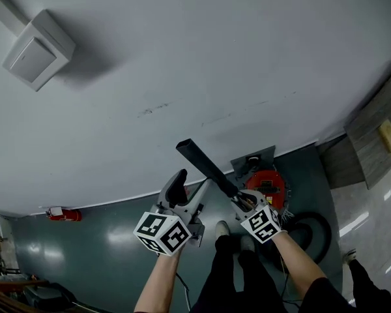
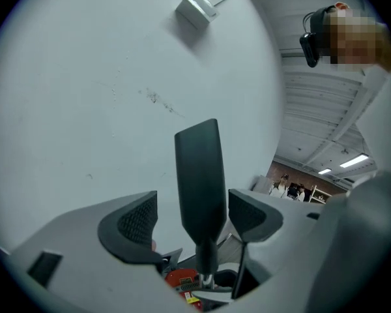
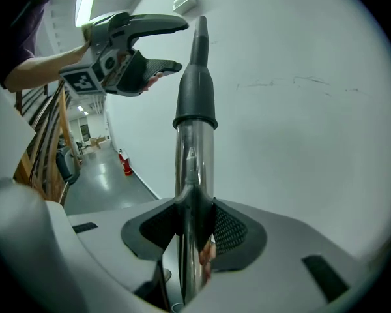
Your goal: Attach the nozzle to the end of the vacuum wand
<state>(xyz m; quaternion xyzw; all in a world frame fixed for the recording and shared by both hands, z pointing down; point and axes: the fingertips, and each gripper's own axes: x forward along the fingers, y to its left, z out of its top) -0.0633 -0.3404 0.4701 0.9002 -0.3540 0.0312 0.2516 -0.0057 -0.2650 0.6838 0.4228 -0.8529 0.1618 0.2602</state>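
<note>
— White painted wall (image 1: 202, 64) fills most of every view, with grey-green floor (image 1: 111, 253) along its foot. Where does the work stand?

— The right gripper (image 3: 194, 223) is clamped on the chrome vacuum wand (image 3: 194, 162), pads tight on both sides of the tube. The black crevice nozzle (image 3: 197, 90) sits on the wand's upper end, its collar over the tube, its tip pointing up at the wall. The left gripper (image 2: 194, 217) has its jaws apart and holds nothing. Its own view lines the nozzle up in the gap, but the right gripper view shows it off to one side, clear of the nozzle.

— Risks?

— In my judgement, three. The collar may be on but not pushed home, so the nozzle could drop off. The chrome is slick, so an off-axis push from the left could turn or slide the wand in the right pads. The nozzle tapers flat, so a grip near its tip could slip off.

— What cannot be confirmed?

— How deep the collar is seated; the joint's inside is hidden. The wand's lower end is cut off below the right jaws. The red vacuum body (image 1: 268, 185) on the floor is partly hidden behind the right gripper and the wand, and any hose link is not discernible.
</note>
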